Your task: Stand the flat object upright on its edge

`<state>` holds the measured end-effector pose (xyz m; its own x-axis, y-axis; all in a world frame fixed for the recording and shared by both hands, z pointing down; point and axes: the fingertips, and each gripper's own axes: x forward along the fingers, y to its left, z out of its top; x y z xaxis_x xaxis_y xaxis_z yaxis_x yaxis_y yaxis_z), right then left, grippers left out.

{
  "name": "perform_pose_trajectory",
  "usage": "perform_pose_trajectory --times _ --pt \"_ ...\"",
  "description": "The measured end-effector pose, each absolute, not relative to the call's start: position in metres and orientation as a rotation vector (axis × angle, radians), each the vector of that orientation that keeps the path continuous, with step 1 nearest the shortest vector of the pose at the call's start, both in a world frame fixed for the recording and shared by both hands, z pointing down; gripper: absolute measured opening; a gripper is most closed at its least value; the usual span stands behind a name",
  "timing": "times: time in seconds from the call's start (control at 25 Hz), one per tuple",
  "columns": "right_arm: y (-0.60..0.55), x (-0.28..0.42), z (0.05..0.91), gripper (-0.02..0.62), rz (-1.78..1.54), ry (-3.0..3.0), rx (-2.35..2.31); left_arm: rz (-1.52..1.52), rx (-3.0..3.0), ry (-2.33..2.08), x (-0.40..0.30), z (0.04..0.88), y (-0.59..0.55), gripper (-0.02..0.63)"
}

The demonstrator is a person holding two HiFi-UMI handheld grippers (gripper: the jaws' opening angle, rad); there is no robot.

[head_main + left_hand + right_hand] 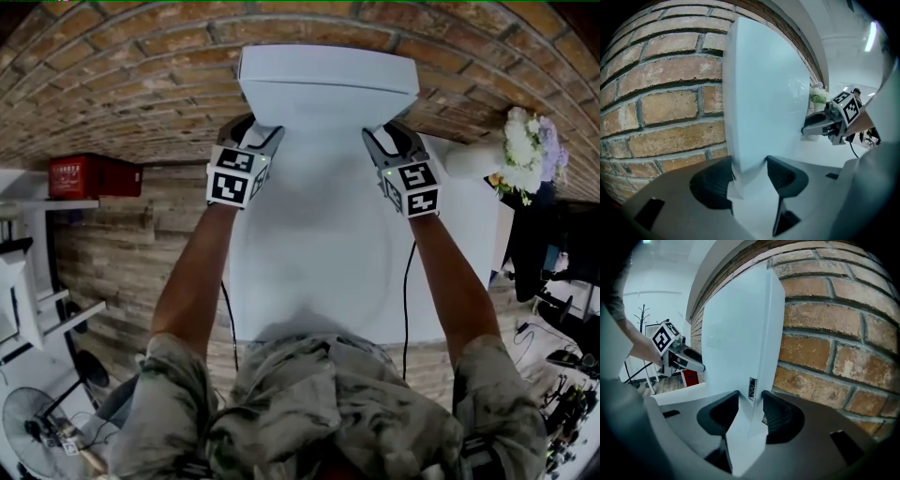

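White flat panel [328, 82] stands on edge on or just above the white table [319, 272] by the brick wall [141, 84]; bottom contact unclear. Broad face faces the person, top edge runs left-right along the wall. Left gripper [750, 180] is clamped on its left side edge, right gripper [750, 416] on its right. Both sets of jaws are partly open, pads pressing the panel.
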<state>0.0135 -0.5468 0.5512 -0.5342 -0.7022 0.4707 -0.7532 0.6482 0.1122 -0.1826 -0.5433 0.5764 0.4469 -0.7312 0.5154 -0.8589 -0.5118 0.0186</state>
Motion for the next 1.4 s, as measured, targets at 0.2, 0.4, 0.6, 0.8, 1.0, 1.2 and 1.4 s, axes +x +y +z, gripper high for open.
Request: perform_pose_trajectory --times 0.2,0.4,0.6,0.8,1.0,1.2,1.4 --pt "-0.551 0.012 0.552 0.183 0.145 -2.383 1.156 0.659 2.430 -1.370 -0.184 0.577 -0.547 0.242" --pt "-0.552 0.013 0.553 0.189 0.145 -2.382 1.167 0.660 2.434 -1.362 -0.184 0.577 -0.549 0.242" --pt "-0.551 0.012 0.552 0.198 0.160 -2.378 1.184 0.648 2.423 -1.387 -0.187 0.576 -0.548 0.242" --pt "-0.549 0.013 0.553 0.200 0.191 -2.378 1.203 0.630 2.400 -1.406 -0.191 0.578 -0.544 0.242" --pt "-0.546 0.016 0.552 0.206 0.219 -2.374 1.236 0.628 2.393 -1.425 -0.193 0.576 -0.539 0.244" --pt "-0.538 0.024 0.550 0.206 0.242 -2.369 1.263 0.616 2.374 -1.459 -0.202 0.572 -0.529 0.244" --pt "-0.522 0.029 0.548 0.206 0.253 -2.374 1.266 0.594 2.352 -1.496 -0.208 0.567 -0.515 0.243"
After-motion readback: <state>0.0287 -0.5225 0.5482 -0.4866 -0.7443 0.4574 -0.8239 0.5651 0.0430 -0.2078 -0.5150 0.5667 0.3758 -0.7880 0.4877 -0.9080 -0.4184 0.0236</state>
